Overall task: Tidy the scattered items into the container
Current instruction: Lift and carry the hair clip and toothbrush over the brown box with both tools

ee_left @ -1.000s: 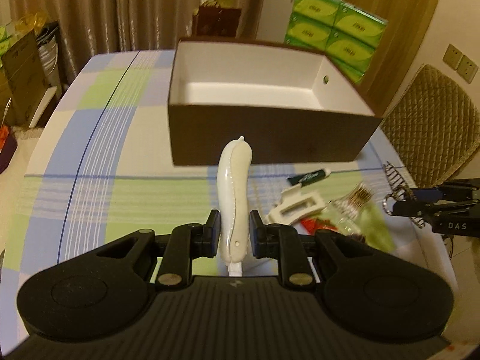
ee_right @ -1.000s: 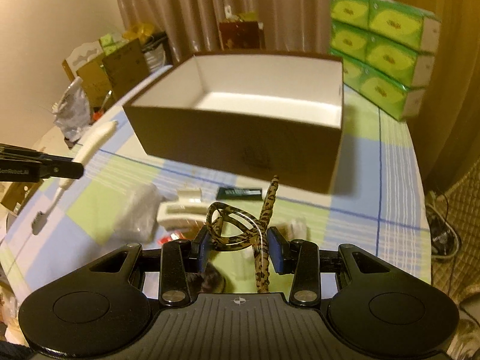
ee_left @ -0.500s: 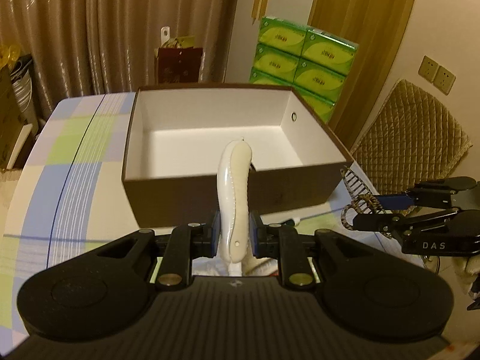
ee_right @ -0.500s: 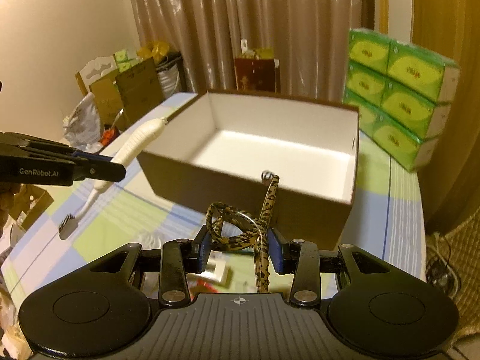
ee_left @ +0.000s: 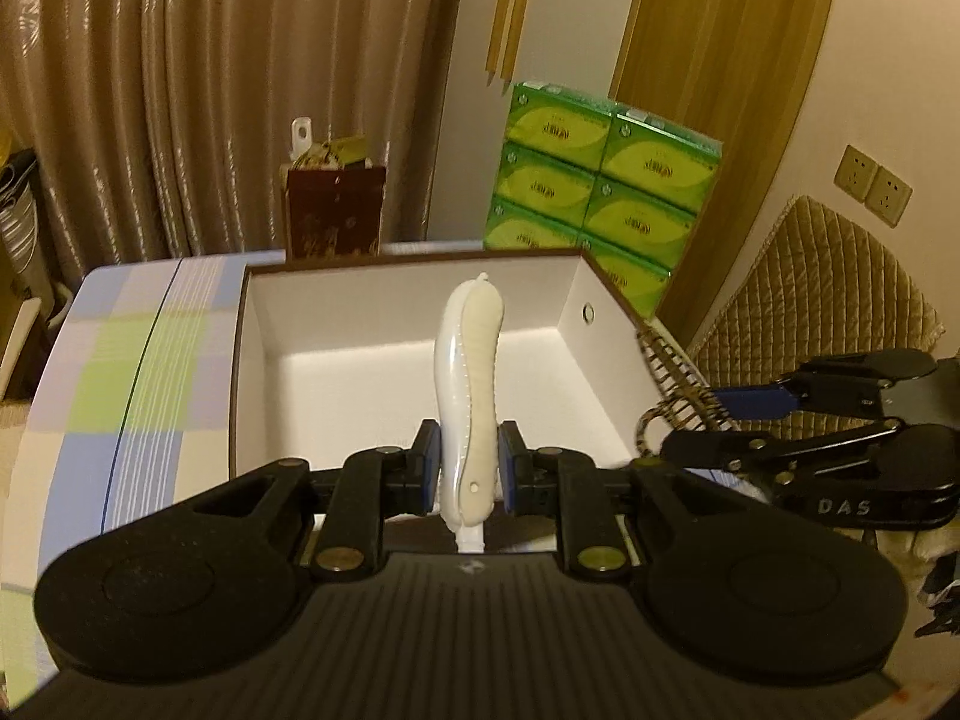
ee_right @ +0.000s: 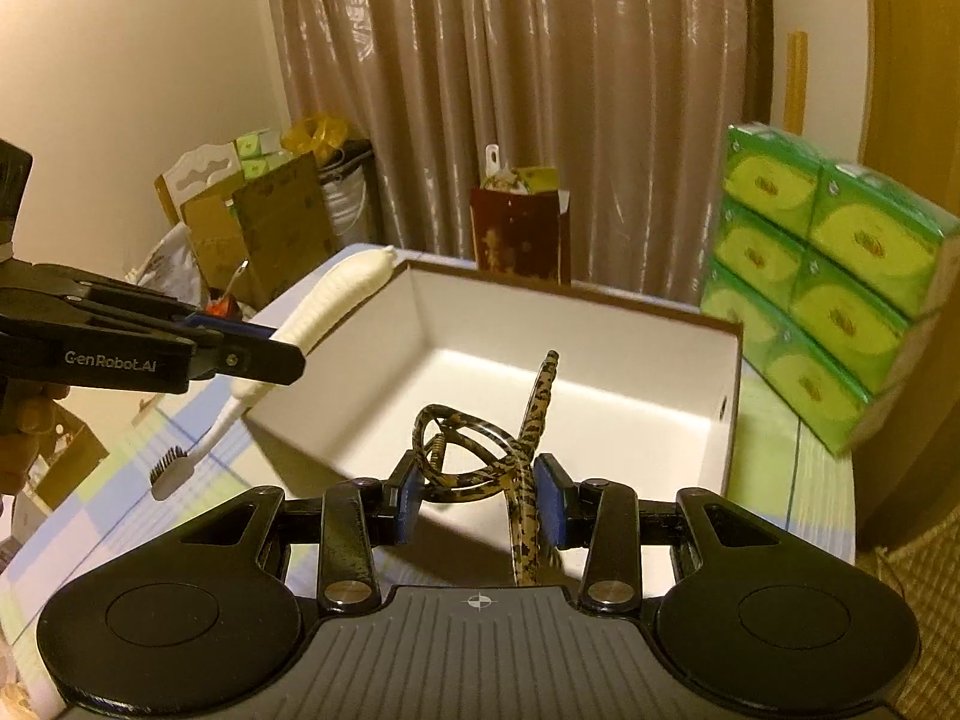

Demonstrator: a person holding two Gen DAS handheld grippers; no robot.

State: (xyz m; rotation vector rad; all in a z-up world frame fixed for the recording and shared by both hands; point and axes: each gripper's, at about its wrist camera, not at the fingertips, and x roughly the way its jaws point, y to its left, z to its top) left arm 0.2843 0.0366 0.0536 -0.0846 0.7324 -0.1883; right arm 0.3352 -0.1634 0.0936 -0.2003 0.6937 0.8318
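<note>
your left gripper (ee_left: 462, 474) is clamped on the white toothbrush (ee_left: 468, 384) by its handle, both pads tight against it. the handle end points up and forward over the box (ee_left: 240, 372), and in the right wrist view the bristle head (ee_right: 171, 471) hangs outside the box's near-left corner, above the checked tablecloth (ee_right: 138, 510). your right gripper (ee_right: 480, 498) is closed on the leopard-print hair clip (ee_right: 480, 450), pads pinching its looped part, with the long prong sticking up over the box's open white interior.

the box looks empty inside from both views. the step in hand is the drop, judged from both items sitting at the box's near rim.

to do it well: bring the toothbrush further over the box so the whole length, bristle head included, is inside the walls before you let go; as it sits now the head would likely land on the cloth or catch the rim. tilt it flatter and lower it near the box floor so it doesn't bounce out. the clip is already over the opening, so lower it a bit and release cleanly. the two grippers are near each other at the box's near side, so stagger the releases and keep them apart to avoid a knock.
</note>
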